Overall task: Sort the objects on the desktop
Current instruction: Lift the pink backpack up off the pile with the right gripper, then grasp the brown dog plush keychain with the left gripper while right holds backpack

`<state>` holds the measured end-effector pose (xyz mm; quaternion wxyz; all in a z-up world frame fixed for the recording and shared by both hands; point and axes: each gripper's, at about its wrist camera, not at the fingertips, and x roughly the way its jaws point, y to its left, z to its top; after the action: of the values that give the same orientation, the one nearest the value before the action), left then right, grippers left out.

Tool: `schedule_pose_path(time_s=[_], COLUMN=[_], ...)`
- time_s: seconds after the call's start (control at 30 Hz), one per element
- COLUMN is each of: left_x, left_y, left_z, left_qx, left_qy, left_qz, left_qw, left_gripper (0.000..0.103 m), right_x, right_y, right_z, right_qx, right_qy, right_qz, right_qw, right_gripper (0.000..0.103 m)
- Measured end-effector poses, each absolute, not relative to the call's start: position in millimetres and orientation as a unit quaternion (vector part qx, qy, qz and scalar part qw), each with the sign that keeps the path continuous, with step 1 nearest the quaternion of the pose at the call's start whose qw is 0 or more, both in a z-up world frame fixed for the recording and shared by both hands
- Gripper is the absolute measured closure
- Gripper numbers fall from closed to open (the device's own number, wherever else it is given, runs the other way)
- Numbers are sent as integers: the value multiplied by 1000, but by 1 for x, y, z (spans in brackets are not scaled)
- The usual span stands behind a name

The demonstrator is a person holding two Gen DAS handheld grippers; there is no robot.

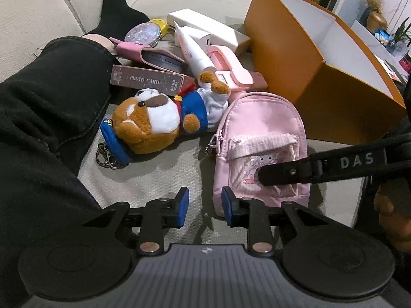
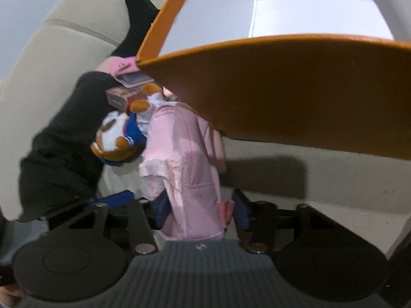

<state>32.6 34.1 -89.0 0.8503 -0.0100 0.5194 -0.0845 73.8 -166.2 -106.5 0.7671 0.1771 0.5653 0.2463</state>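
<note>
A small pink backpack (image 1: 259, 143) lies on the beige cushion beside a brown plush dog keychain (image 1: 154, 120) in a blue outfit. My left gripper (image 1: 205, 210) is open and empty, just in front of the backpack's lower left corner. In the right wrist view my right gripper (image 2: 200, 211) has its blue pads on either side of the backpack's bottom end (image 2: 190, 179); whether they grip it I cannot tell. The right finger (image 1: 282, 174) lies across the backpack front in the left view. An orange box (image 1: 321, 59) with a white inside stands open behind.
Behind the plush lie a "PHOTO CARD" box (image 1: 151, 79), a pink case (image 1: 151, 54), a white tube (image 1: 192, 51), a pink clip-like item (image 1: 231, 66) and a white box (image 1: 205, 28). The person's black-clad leg (image 1: 46, 107) fills the left side. The orange box (image 2: 295, 82) looms close in the right view.
</note>
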Motion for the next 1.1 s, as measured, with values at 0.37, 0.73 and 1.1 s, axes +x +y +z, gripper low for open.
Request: schedule_pose_path(time_s=[0.37, 0.73, 1.1], left_x=[39, 63, 74], left_y=[59, 71, 81], left_z=[-65, -75, -92], left_qx=[-104, -241, -274], left_qy=[487, 492, 498], left_qz=[-31, 7, 36], left_qw=[867, 836, 822], left_gripper=[62, 43, 64], right_x=[51, 49, 48], right_y=[-140, -150, -150], right_z=[-54, -39, -51], right_qx=[-3, -167, -164], right_qy=[501, 512, 525], right_qz=[267, 261, 259], right_qw=[823, 801, 794], right_gripper=[74, 73, 59])
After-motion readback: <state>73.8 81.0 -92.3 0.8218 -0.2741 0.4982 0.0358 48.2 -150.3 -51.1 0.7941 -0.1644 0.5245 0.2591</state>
